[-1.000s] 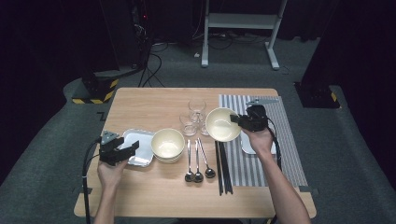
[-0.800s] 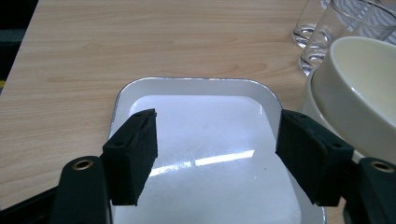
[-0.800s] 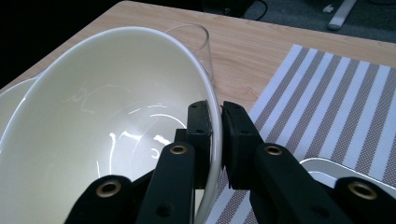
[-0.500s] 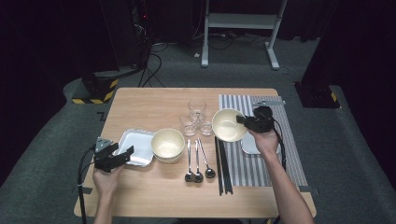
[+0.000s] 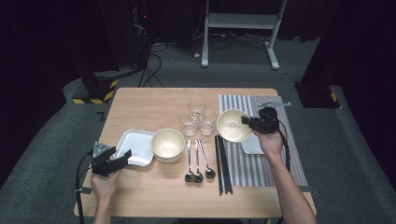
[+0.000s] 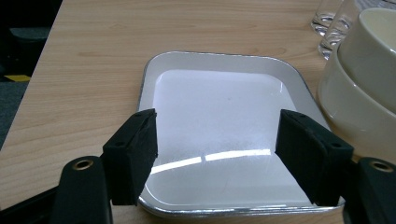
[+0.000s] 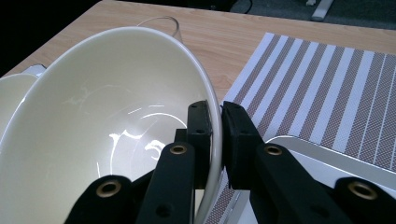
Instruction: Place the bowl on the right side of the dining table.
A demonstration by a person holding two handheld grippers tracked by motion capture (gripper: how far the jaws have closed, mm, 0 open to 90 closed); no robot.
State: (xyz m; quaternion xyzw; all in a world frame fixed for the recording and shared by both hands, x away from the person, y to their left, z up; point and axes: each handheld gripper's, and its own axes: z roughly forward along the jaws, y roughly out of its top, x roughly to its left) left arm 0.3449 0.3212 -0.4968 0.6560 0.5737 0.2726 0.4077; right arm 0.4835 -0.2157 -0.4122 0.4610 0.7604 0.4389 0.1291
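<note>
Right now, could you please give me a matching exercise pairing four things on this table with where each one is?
Things:
1. bowl
2. left tray
3. spoons
4. chopsticks

Places:
A. on the striped mat's left edge
B. clamped by its rim in the right claw
C. in front of the open left claw
D. on bare wood below the glasses

Pairs: 1-B, 2-C, 3-D, 4-A

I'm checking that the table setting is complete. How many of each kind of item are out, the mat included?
Bowls: 3
Trays: 2
Glasses: 3
Spoons: 3
Chopsticks: 2
Striped mat: 1
Total: 14
</note>
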